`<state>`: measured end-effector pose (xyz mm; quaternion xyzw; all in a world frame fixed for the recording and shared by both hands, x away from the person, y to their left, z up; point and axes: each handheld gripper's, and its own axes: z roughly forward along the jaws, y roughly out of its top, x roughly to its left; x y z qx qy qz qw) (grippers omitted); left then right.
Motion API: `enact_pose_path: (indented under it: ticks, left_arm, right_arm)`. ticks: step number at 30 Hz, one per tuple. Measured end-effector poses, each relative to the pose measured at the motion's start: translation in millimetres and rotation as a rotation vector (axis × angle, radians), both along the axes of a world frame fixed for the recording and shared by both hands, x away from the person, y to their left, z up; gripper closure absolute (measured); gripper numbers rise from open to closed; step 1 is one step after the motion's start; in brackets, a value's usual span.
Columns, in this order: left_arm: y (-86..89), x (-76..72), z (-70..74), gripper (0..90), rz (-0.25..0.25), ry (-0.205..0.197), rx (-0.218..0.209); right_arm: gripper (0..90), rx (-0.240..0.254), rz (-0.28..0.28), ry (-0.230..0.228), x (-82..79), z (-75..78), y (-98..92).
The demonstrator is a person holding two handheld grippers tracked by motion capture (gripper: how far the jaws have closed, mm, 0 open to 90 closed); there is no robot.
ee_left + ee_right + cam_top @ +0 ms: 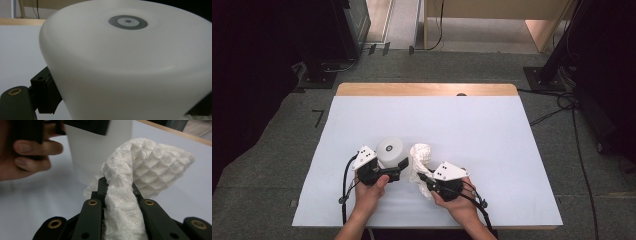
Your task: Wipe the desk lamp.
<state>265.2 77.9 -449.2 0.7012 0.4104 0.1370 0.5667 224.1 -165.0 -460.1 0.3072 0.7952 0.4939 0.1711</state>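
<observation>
A white cup [390,149] stands upside down on the white table [472,130], with a grey ring on its upturned base. My left gripper [394,167] is shut on the cup [125,62] from the near side, its jaws pressed against both sides in the left gripper view [122,100]. Just to the right, my right gripper [424,177] is shut on a white waffle-weave cloth [419,155]. In the right gripper view the cloth [150,165] bunches up between the jaws [120,187] and leans close to the cup [95,152]. The person's left hand [27,157] is beside the cup.
A wooden strip [427,89] runs along the table's far edge. Cables [562,105] trail over the grey floor at the right, and black stand bases [319,77] sit beyond the far corners. Open white tabletop lies behind and to the right of the grippers.
</observation>
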Motion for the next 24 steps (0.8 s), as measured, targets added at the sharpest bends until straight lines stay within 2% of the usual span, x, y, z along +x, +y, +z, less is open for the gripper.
enact_pose_path:
  ticks: [7,8,12,15,17,21,24]
  left_arm:
    - [-1.7,-0.2,-0.1,8.4,0.0,0.005,0.007]
    - [-2.4,-0.5,0.0,8.5,-0.002,0.005,0.008]
    - [-5.2,-1.2,-0.6,8.5,-0.027,-0.004,0.009]
    - [-8.9,-2.2,-2.0,8.5,-0.093,-0.013,0.014]
    - [-12.0,-3.5,-2.6,8.5,-0.119,-0.022,0.026]
    - [-21.3,-7.0,-4.5,8.5,-0.191,-0.051,0.089]
    - [-28.4,-9.8,-6.6,8.5,-0.232,-0.061,0.136]
  right_arm:
    - [80.0,0.007,0.091,0.039,-8.6,5.6,13.6]
    - [80.1,0.007,0.091,0.041,-8.6,5.7,13.8]
    - [80.3,0.013,0.053,0.049,-3.6,5.0,6.4]
    - [80.3,0.037,0.014,0.058,2.5,5.4,-4.1]
    - [80.4,0.051,-0.005,0.059,5.6,6.3,-10.4]
    - [80.5,0.062,-0.036,0.043,8.9,7.6,-17.9]
    - [80.4,0.058,-0.059,0.015,9.9,8.9,-22.2]
